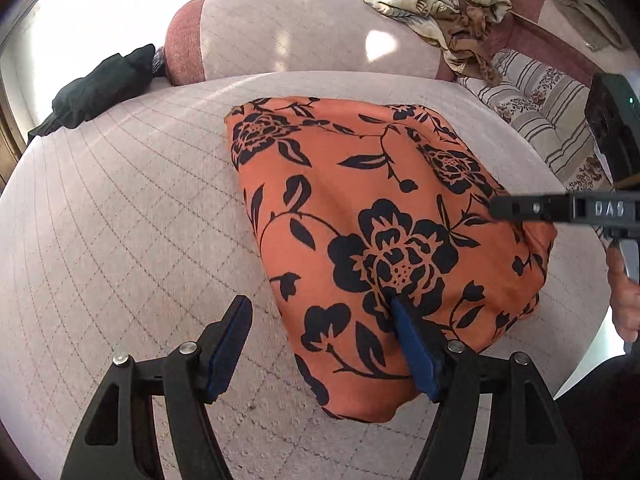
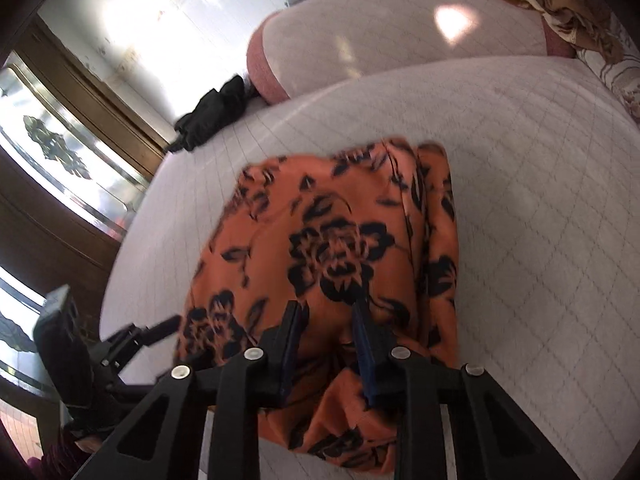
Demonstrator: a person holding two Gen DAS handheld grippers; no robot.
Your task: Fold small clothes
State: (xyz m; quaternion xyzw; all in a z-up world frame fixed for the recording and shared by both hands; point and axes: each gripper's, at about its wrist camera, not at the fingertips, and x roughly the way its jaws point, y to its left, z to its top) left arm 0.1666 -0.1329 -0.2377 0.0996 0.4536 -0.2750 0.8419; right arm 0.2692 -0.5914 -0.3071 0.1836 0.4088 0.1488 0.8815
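An orange garment with black flowers (image 1: 372, 220) lies folded into a rough rectangle on the pale quilted bed (image 1: 120, 220). My left gripper (image 1: 320, 312) is open at the garment's near left edge, its right finger resting on the cloth and its left finger over bare bed. The right gripper (image 1: 560, 208) reaches in over the garment's right side in the left wrist view. In the right wrist view the right gripper (image 2: 328, 312) is open, empty, just above the garment (image 2: 332, 248). The left gripper (image 2: 132, 336) shows at the garment's left edge.
A black garment (image 1: 100, 88) lies at the bed's far left by a pink pillow (image 1: 312, 36). A beige patterned cloth (image 1: 448, 4) is heaped at the far right above a striped cushion (image 1: 540, 108). A wooden cabinet (image 2: 60, 160) stands left of the bed.
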